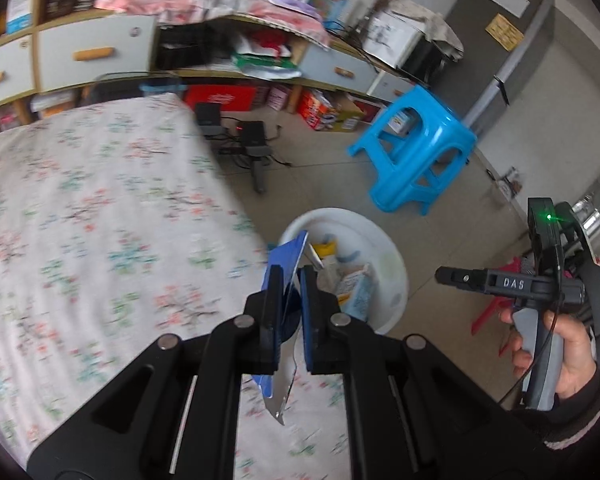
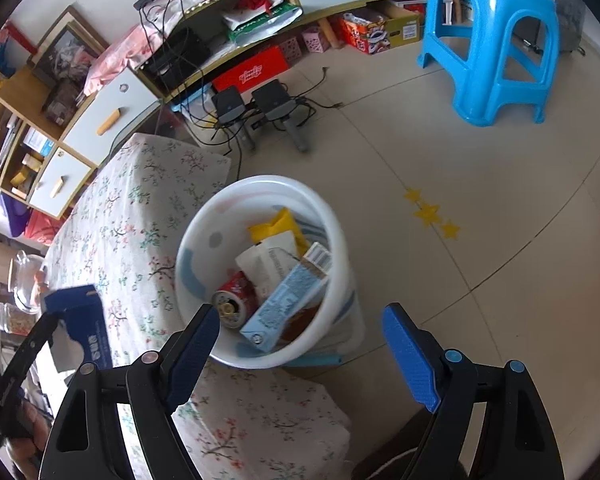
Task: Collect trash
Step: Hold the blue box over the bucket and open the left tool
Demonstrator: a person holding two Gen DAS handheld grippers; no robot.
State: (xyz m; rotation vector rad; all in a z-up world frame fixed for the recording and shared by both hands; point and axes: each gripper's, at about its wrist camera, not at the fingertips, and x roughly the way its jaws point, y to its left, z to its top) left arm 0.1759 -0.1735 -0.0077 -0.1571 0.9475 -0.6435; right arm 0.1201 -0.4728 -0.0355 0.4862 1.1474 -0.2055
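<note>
1. The left hand-held gripper [image 1: 290,280] is clamped narrow on a blue wrapper [image 1: 288,256] with a silvery inner side; the wrapper stands up between the pads and a torn strip hangs below them.
2. Just ahead of the left hand-held gripper, past the counter's edge, stands a white bin [image 1: 392,276] on the floor, so the held wrapper shows against the bin's near rim.
3. Under and to the left of that gripper lies the counter [image 1: 80,220], covered in a flowered cloth.
4. To its right, the right hand-held gripper [image 1: 444,276] is seen from the side, held in a hand [image 1: 568,360] with a dark sleeve; a green light glows on top of it.
5. From the right wrist view, the right hand-held gripper [image 2: 300,336] has its jaws spread wide with nothing between the blue pads [image 2: 408,356].
6. Directly ahead of and below it is the white bin [image 2: 204,220], holding a red can [image 2: 240,296], a pale blue carton [image 2: 284,308], a white packet [image 2: 268,264] and a yellow packet [image 2: 280,228].
7. To the left of the right gripper, the left hand-held gripper [image 2: 48,320] holds the blue wrapper [image 2: 84,320] over the cloth-covered counter [image 2: 140,208].
8. Farther ahead and to the right, a blue plastic stool [image 2: 496,40] stands on the tiled floor [image 2: 480,200], well apart from the bin.
</note>
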